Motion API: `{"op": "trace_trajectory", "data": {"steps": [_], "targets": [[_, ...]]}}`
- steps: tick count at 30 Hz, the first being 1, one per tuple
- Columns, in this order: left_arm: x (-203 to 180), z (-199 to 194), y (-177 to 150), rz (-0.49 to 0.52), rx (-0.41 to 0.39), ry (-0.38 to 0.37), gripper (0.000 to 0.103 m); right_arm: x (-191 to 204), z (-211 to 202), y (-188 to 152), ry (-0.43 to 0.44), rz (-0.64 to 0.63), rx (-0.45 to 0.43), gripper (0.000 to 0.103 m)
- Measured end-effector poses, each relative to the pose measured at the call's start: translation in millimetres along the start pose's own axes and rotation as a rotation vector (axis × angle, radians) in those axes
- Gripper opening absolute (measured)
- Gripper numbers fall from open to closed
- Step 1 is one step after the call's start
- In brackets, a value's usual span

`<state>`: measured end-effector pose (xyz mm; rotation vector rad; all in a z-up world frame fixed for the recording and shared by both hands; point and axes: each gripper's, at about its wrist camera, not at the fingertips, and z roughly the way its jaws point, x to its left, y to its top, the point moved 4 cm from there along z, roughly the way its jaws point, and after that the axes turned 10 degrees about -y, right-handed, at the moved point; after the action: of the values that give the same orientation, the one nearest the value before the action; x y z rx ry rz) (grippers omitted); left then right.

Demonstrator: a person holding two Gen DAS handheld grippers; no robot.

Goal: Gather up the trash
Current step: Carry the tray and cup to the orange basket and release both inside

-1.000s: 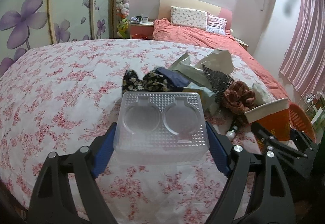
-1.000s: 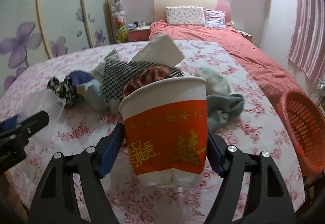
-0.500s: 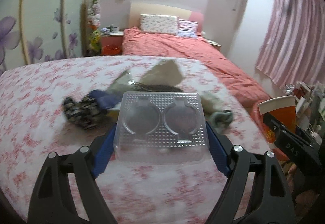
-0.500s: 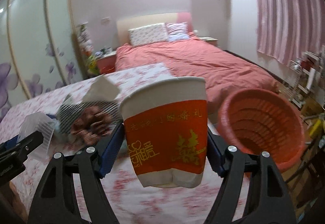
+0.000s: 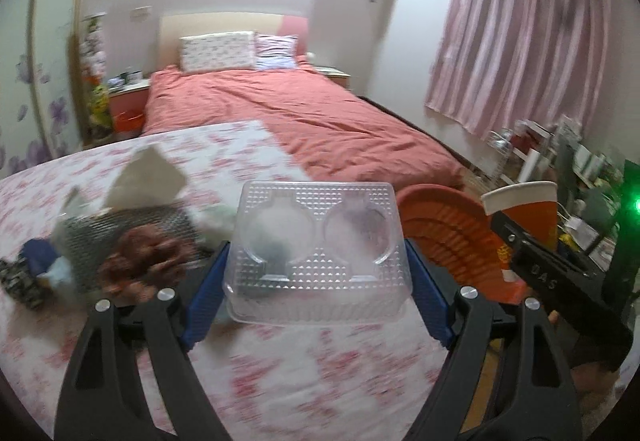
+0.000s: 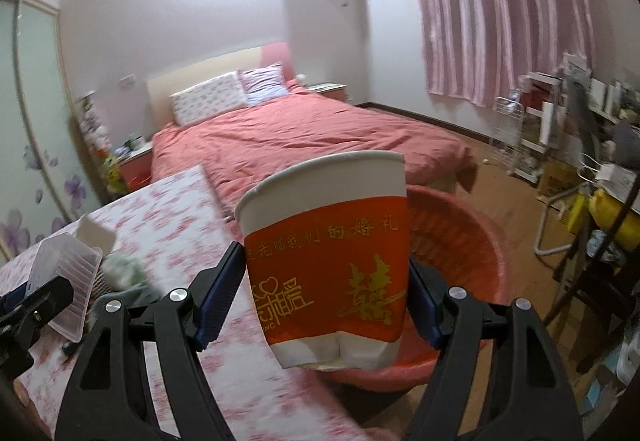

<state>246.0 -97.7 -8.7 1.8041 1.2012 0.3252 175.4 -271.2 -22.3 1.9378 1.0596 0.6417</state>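
Clear plastic, embossed with small studs and two round wells, is clamped between the blue pads of the left gripper: this plastic tray is gripped at both short sides and held above the flowered bedspread. The right gripper is closed on a paper cup, white at the rim with a red band and gold characters; its base is crushed flat and the cup is tilted slightly. In the left wrist view the same cup is seen at the right, above the red basket. In the right wrist view the basket sits just behind and below the cup, on the wooden floor off the right edge of the bedspread.

A blurred heap of items is noted near the left edge of the bedspread: a white paper piece, a dark mesh item, a reddish-brown bundle and some dark cloth. A greenish cloth is seen beside it, nearer the tray.

Beyond the far edge, a bed with a red cover and two pillows is recorded, with pink curtains at the right.
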Motion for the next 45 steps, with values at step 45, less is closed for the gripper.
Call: {"op": "trace_trajectory", "data": {"steps": [45], "targets": [[-100,170,-4,0.144,0.168,-0.205,0.085,-95,77,21,0.021,0.244,0.052,0.085]]}}
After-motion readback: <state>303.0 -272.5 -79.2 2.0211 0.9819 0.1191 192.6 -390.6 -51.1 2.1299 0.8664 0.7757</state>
